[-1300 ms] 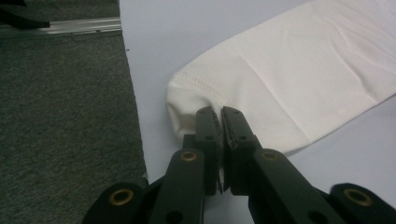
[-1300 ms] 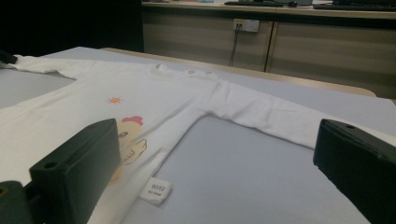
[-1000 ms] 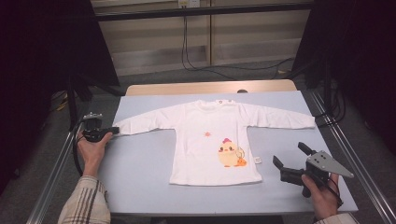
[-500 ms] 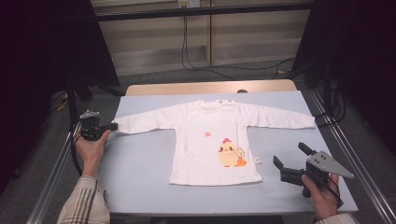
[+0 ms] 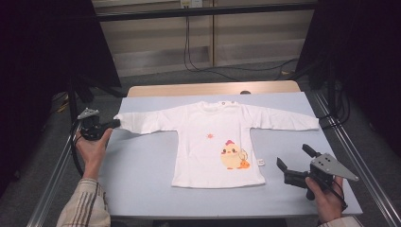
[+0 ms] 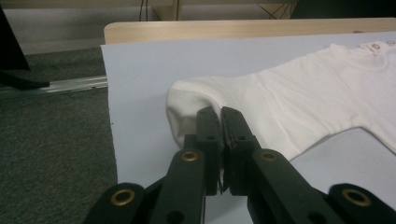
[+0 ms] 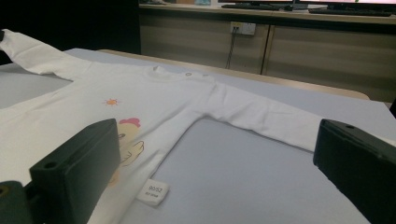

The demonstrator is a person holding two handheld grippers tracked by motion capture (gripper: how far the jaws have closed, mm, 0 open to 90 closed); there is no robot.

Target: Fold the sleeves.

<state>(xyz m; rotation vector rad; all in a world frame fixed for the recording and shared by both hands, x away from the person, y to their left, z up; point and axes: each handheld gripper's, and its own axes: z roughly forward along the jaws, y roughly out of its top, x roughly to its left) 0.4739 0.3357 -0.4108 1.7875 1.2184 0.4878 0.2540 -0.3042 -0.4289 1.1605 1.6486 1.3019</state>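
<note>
1. A white long-sleeved shirt (image 5: 215, 142) with a chick print is lying flat, front up and sleeves spread, on the pale blue surface (image 5: 142, 175).
2. The left tool (image 6: 219, 122) is pinching the cuff of one sleeve (image 6: 187, 105) at the surface's left edge, jaws clenched on the fabric.
3. The right tool (image 5: 294, 163) is hovering released, jaws wide apart, just beside the shirt's hem corner.
</note>
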